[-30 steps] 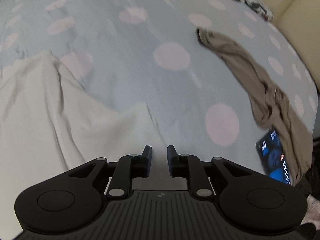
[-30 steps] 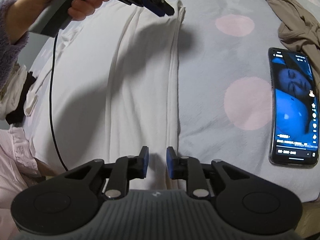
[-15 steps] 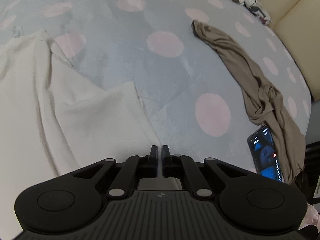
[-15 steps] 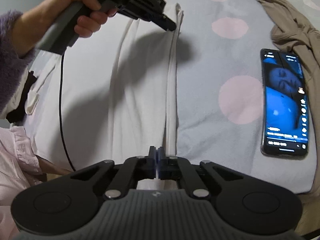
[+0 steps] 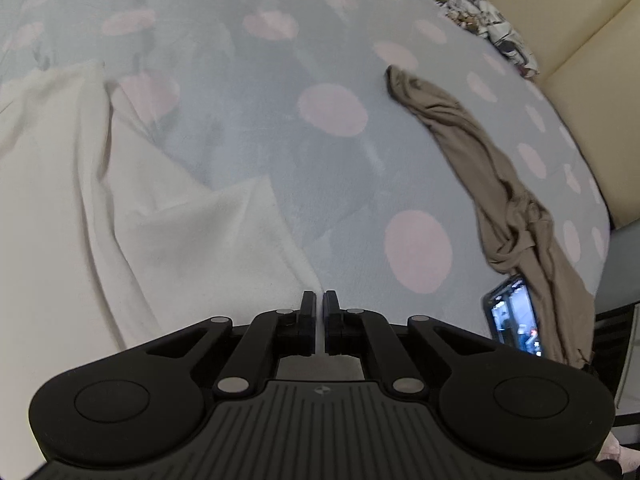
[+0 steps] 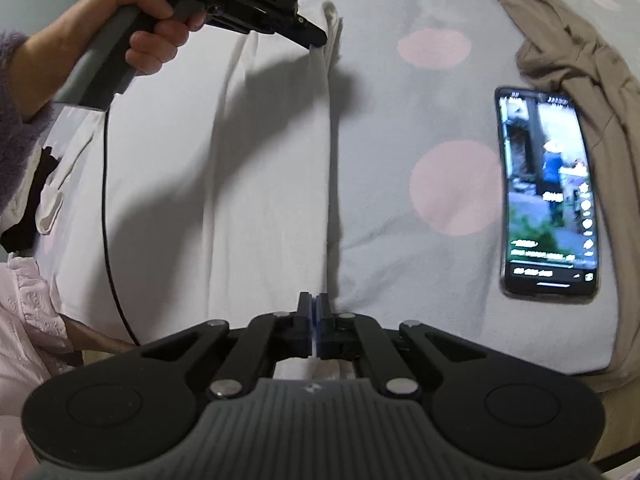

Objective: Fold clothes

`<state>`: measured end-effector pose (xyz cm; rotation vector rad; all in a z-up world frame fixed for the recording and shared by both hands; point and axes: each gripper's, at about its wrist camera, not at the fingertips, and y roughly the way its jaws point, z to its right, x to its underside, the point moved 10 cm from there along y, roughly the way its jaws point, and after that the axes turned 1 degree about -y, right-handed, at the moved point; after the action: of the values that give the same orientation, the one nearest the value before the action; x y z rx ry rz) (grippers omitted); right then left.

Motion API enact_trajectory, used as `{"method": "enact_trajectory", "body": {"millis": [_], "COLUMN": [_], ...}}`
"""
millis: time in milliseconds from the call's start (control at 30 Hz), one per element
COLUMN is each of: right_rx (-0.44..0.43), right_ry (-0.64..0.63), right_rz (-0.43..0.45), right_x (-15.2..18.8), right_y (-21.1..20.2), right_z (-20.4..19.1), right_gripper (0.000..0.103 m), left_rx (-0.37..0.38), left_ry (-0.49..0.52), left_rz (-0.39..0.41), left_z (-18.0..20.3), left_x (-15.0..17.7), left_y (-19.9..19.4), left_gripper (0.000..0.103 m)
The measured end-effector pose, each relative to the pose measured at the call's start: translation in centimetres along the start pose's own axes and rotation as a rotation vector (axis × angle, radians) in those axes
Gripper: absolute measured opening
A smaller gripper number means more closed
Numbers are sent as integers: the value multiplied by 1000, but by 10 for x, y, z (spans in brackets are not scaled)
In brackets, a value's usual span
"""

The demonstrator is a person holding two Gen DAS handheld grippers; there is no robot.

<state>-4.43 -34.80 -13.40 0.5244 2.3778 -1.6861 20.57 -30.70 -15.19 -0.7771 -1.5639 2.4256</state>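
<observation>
Left tongs clamped on far end of white garment's right edge; my hand on handle. Right tongs pinched on same edge, near end. Garment spread flat on dotted blanket, mostly to left of both tongs.

Risks, my guess: thin hem slips out of either pinch if pulled unevenly; cable lying across cloth could snag fold.

Right of tongs: phone on blanket, well clear; beyond it brown garment, crumpled, touching phone's far edge.

Both wrist views look down close over the bed, sharing the phone
</observation>
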Motion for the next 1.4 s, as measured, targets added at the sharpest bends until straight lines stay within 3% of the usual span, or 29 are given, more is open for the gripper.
{"method": "enact_trajectory", "body": {"millis": [67,233,400,467,500,600,633,700,867,1033,1133,1400], "right_rx": [10,-3,-12,-13,-15,-26,-33,-63,-121,-130,-104,-2], "right_ry": [5,38,22,34,37,21,13,5,12,-34,-57,-70], "right_rz": [-3,-13,-25,-14,-13,-13,-11,-5,-3,-28,-30,6], "right_x": [1,8,16,18,19,21,20,21,13,3,-3,-16], "right_y": [0,-6,-9,-11,-11,-6,-3,-5,-5,4,8,2], "right_z": [2,10,5,7,8,4,2,-4,-21,-47,-55,-55], "right_gripper": [7,7,10,28,43,36,26,17,14,13,13,19], "left_rx": [3,-6,37,57,61,75,87,135,233,309,292,217], "left_ry": [-4,61,80,81,81,87,86,85,95,115,113,143], "left_rz": [13,49,53,46,44,42,39,21,-9,-8,-11,25], "left_z": [0,3,4,4,4,5,8,15,41,64,72,96], "left_x": [1,15,50,70,80,112,124,148,206,237,246,251], "left_y": [-1,-21,-48,-56,-60,-69,-71,-75,-75,-79,-72,-55], "left_gripper": [3,16,18,18,18,19,19,19,19,20,31,31]}}
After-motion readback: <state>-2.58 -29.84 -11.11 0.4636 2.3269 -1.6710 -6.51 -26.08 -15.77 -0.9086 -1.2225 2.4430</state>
